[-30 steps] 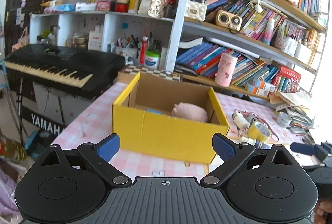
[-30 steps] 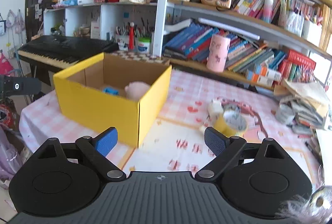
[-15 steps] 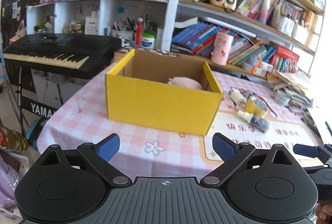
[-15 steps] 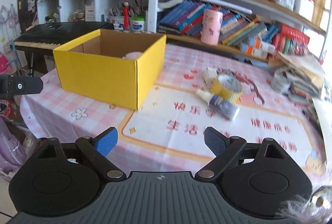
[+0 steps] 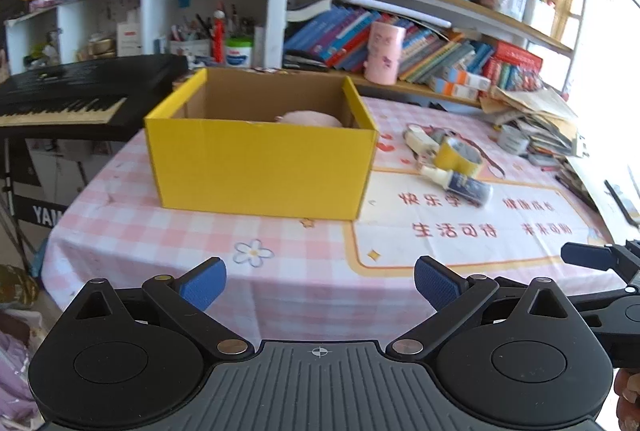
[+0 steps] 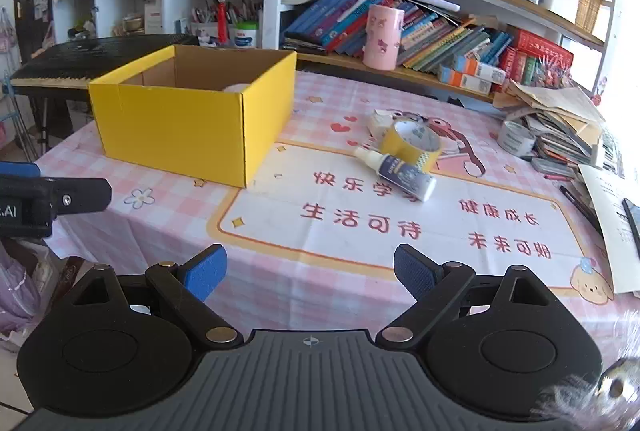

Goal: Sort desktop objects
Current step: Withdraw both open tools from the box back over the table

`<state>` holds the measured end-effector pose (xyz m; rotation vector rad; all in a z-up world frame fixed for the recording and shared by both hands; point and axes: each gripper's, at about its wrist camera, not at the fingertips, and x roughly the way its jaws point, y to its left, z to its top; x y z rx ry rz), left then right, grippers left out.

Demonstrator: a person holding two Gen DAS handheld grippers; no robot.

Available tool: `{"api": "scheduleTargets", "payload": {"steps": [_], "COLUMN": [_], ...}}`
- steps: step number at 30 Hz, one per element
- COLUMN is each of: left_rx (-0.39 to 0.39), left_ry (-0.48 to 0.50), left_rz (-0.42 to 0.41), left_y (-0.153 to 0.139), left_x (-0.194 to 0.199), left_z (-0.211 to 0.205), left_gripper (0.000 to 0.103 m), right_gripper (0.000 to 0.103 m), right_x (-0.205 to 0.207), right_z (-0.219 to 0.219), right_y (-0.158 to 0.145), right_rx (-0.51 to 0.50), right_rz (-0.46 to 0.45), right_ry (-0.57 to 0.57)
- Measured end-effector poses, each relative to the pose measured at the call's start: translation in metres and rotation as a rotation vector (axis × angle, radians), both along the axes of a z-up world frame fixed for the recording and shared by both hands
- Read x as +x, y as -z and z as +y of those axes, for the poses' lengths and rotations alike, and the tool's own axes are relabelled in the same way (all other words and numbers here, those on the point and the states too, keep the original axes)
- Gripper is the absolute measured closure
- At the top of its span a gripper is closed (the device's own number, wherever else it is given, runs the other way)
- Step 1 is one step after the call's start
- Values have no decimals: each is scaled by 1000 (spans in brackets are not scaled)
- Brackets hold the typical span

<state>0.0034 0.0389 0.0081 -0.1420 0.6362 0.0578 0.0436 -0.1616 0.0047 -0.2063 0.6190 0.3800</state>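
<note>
A yellow cardboard box stands open on the pink checked tablecloth, with a pink plush toy inside. Right of it lie a yellow tape roll, a small blue-labelled bottle on its side, and a white item behind them. My left gripper is open and empty, off the table's near edge facing the box. My right gripper is also open and empty, over the near edge, short of the bottle.
A grey tape roll and a messy paper pile sit at the table's right. A pink cup stands on the shelf ledge behind. A black keyboard is left of the table. Bookshelves fill the back.
Both grippers have pulled back from the box and sunk, so more of the tablecloth and its near edge shows. Their jaws stayed open.
</note>
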Motion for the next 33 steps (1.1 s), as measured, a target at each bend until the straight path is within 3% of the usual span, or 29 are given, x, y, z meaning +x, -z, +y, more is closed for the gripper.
{"api": "scheduleTargets", "payload": {"steps": [17, 33], "left_rx": [-67, -44], "left_ry": [175, 288], "left_rz": [50, 44], "left_y": [13, 7], "left_x": [19, 36], "left_z": [-29, -53], "left_gripper": [0, 0], "right_gripper": [13, 13], "right_x": [-14, -9], "right_z": [-33, -45], "right_y": [7, 3], "right_rx": [-49, -68], "right_rz": [46, 35], "right_ry": [167, 228]}}
